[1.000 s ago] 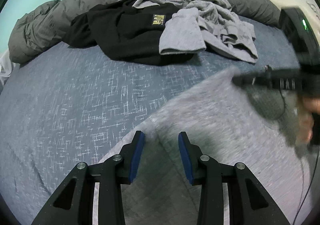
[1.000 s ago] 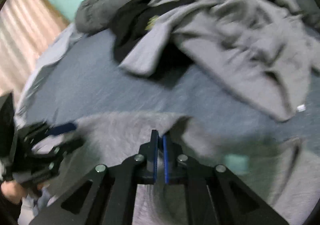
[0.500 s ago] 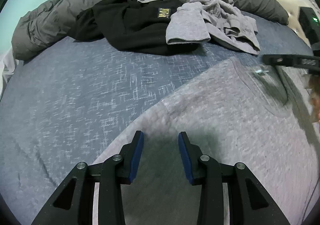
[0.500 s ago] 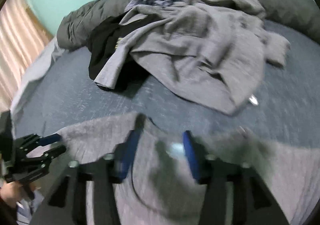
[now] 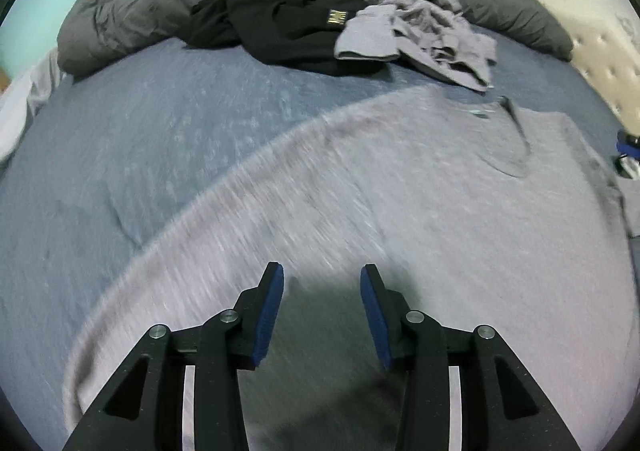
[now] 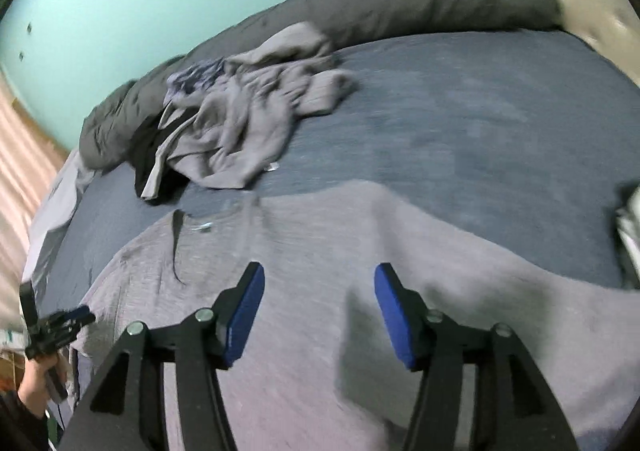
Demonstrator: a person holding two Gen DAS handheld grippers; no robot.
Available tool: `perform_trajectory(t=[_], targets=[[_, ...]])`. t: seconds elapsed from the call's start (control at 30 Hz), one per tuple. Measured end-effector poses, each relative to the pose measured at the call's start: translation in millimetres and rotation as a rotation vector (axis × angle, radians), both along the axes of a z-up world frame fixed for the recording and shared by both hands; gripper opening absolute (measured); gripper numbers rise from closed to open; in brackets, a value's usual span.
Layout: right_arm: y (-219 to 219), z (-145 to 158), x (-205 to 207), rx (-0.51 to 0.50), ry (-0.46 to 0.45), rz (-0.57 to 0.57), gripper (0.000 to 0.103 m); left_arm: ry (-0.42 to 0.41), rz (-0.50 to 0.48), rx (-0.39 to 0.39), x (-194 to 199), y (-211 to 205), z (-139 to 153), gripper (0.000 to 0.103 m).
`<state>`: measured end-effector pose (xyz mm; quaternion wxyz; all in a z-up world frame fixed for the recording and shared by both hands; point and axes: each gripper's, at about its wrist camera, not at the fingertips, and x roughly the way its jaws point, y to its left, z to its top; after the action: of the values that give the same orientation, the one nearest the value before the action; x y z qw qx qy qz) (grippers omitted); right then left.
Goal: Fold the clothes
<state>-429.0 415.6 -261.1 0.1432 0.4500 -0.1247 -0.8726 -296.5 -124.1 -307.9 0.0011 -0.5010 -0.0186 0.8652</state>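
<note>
Bed [image 5: 168, 155]: blue sheet | grey T-shirt [image 5: 400, 211]: spread flat, near side | clothes pile [image 5: 360, 31]: far side by duvet [image 5: 120, 23] | left claw [image 5: 322, 307]: opening, empty | right claw [image 6: 318, 303]: opening, empty

Place: a home bedroom
Evidence: bed [image 5: 168, 139] in a blue sheet, grey duvet [image 5: 132, 23], tufted headboard [image 5: 600, 55], clothes pile [image 5: 360, 27]

Small gold patch [image 5: 337, 16] on black garment [image 5: 288, 31], lettering too small to read, no other legible text
</note>
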Motion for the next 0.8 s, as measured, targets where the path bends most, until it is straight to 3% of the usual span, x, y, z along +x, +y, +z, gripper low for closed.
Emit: perform_trajectory(t=[0.4, 0.57, 0.7, 0.8], targets=[[122.6, 64.4, 121.1, 0.037, 0.074, -0.129, 0.061, 0.018, 0.019, 0.092, 86.3, 45.6, 5.0, 0.049], [175.4, 99.0, 161.0, 0.071, 0.115, -0.192, 0.07, 0.051, 0.045, 0.119, 117.9, 61.0, 1.0, 0.052], [215.2, 105.7, 176.1, 0.153, 0.074, -0.26, 0.073, 0.054, 0.057, 0.166, 139.5, 76.8, -8.3, 0.052], [250.8, 100.5, 187.0, 0.153, 0.033, -0.347, 0.073, 0.062, 0.046, 0.18, 151.8, 87.3, -12.1, 0.053]])
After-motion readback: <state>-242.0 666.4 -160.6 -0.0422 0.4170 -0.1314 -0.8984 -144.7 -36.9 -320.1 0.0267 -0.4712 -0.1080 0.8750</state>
